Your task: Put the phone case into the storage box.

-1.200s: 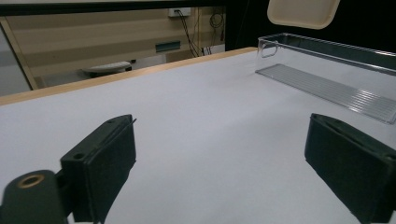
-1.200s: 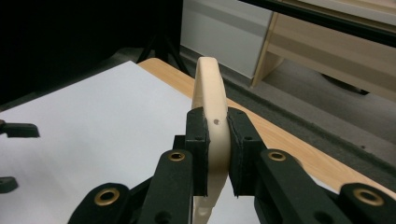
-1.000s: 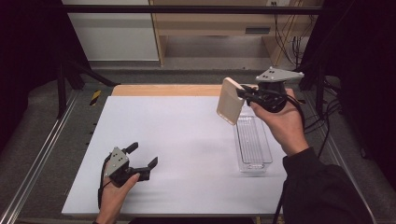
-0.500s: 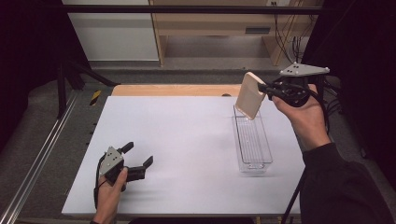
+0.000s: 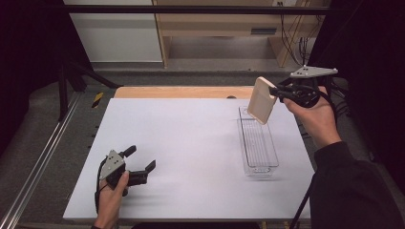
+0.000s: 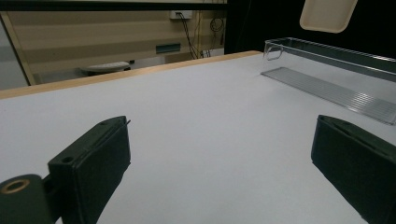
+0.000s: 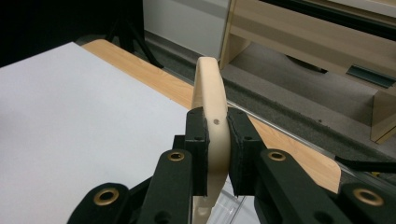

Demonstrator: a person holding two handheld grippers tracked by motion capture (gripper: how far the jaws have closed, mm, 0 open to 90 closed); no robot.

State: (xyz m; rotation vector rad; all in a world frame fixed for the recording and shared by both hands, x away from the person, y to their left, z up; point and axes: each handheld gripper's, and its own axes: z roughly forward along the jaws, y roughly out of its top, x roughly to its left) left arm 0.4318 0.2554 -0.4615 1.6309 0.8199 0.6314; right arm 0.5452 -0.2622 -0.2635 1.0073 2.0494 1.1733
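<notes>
Your right tongs (image 5: 278, 92) sit at the bench's 1 o'clock, raised off the surface, clamped on a beige lid (image 5: 262, 100). The lid hangs on edge in the air, tilted, just over the far end of the clear bin (image 5: 258, 143). In the right gripper view the pads (image 7: 196, 140) press flat on both faces of the lid (image 7: 211, 105), near its rim.

Bin: long, narrow, transparent plastic, ribbed floor, rounded corners, small handle loop at the far end (image 6: 273, 50). It lies lengthwise at 3 o'clock on the bench (image 5: 191, 143).

Your left tongs (image 5: 139, 163) rest low at 7 o'clock, spread apart, nothing between them; bare white surface shows between the black pads (image 6: 100, 161) in the left gripper view. They stand well apart from the bin.

Bench top: matte white sheet, smooth, with a strip of pale wood (image 5: 181, 91) showing along the far edge at 12 o'clock.

Around: a metal rail (image 5: 43, 157) runs along the left side at 9 o'clock. A small yellow-and-black object (image 5: 97, 99) lies on the grey floor near 10 o'clock. Cables (image 5: 291, 33) hang beyond the bench at 1 o'clock, beside wooden shelving (image 5: 215, 24). Nothing lies between lid and bin.

Lid: thin, rounded-rectangle, smooth, slightly dished, small hole (image 7: 215, 121) in the edge.
</notes>
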